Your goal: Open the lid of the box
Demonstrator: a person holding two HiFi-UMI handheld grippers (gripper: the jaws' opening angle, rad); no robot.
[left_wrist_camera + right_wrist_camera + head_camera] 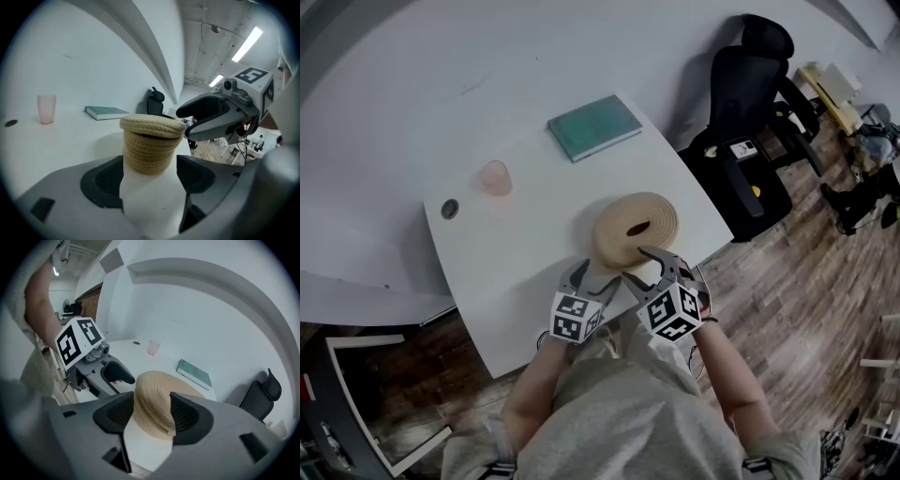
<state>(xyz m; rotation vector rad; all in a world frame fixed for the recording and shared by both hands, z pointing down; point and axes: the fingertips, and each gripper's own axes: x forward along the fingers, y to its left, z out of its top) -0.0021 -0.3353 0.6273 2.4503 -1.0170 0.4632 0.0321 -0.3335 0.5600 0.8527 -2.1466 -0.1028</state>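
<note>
Now, step in hand: taking hold, one gripper low and one high, before any lift.
Left gripper (595, 275) (150, 173): fingers released and spread, with the box's lower wall between them but not pressed. It would do well to close low on the body and pin it to the white table (516, 253).
Round tan woven box (635, 228) (150, 152): stands near the table's front edge, just ahead of the person and between both grippers. It has a coiled, straw-like weave and straight sides.
Domed woven lid (152, 125) (157, 399): still on, seated a little unevenly and overhanging the body.
Right gripper (635, 263) (149, 416): fingers released, straddling the lid's near rim. A gentle pinch and a straight lift should free it; a hard squeeze may buckle the soft weave.
</note>
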